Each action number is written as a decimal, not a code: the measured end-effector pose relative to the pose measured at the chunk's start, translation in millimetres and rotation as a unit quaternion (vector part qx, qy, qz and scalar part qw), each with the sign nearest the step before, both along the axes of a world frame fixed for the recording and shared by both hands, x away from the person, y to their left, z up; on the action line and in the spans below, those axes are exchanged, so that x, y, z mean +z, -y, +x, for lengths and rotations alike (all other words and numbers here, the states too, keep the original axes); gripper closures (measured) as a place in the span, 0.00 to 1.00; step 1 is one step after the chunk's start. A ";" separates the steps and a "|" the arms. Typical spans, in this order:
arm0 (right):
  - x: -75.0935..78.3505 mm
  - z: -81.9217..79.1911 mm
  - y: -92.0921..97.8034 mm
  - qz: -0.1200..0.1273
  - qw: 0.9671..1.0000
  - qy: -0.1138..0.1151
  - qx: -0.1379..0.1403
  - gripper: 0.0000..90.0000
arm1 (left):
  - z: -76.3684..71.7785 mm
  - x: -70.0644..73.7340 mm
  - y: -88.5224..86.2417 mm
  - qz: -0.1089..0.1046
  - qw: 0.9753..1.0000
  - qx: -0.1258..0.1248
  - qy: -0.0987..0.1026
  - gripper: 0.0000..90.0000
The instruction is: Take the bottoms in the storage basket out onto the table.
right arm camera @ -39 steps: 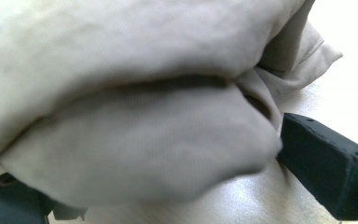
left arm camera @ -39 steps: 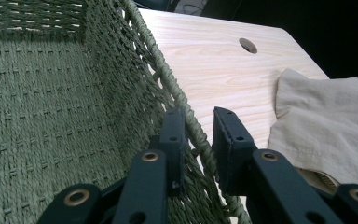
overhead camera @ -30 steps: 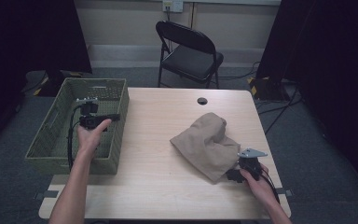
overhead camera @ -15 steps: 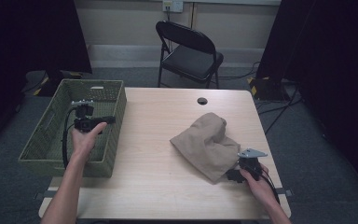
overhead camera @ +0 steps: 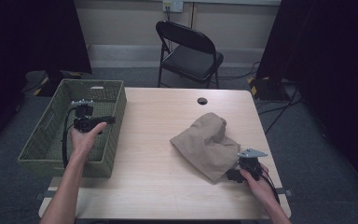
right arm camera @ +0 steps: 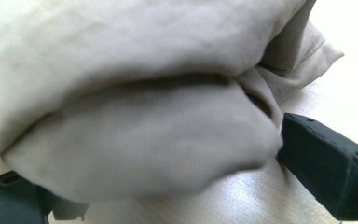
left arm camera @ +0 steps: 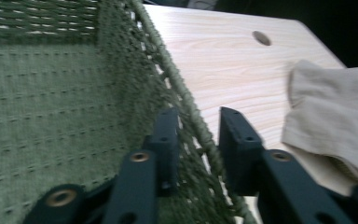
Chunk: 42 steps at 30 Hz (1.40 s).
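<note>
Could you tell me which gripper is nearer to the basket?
Left. The left gripper straddles the right wall of the basket; the right gripper is across the table at the cloth.

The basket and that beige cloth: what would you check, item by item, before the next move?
1. Left gripper on the basket wall: ok. Its jaws straddle the woven right-hand rim, one inside and one outside.
2. Jaws fully closed on that rim: cannot tell. A gap shows beside the weave.
3. Right gripper at the cloth: ok. The fabric bulges between its wide-apart jaws.
4. Right jaws pinching the cloth: not ok. They stand open.
5. Basket has room: ok. The floor seen in the left gripper view is bare.
6. Table path between cloth and basket: ok. Bare wood lies between them.
</note>
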State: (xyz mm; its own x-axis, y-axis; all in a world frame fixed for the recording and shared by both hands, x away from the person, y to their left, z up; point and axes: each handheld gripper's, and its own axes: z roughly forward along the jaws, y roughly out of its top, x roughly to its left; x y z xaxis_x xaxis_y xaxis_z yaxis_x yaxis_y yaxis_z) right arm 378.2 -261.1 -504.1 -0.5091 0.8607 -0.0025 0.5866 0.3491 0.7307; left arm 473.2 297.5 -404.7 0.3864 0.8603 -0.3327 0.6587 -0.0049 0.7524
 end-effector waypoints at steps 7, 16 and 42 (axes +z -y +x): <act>0.1 0.6 -0.6 -0.001 1.000 0.000 0.004 0.12 | -8.7 10.2 5.0 0.017 0.999 -0.007 0.030 0.59; 0.0 -1.5 -3.6 -0.001 1.000 0.001 0.014 0.12 | -24.3 36.3 32.8 0.017 0.994 -0.044 0.094 0.45; 38.2 -41.2 17.0 0.059 0.998 0.013 0.029 0.16 | -70.7 -32.7 130.6 0.102 0.972 -0.211 0.029 0.39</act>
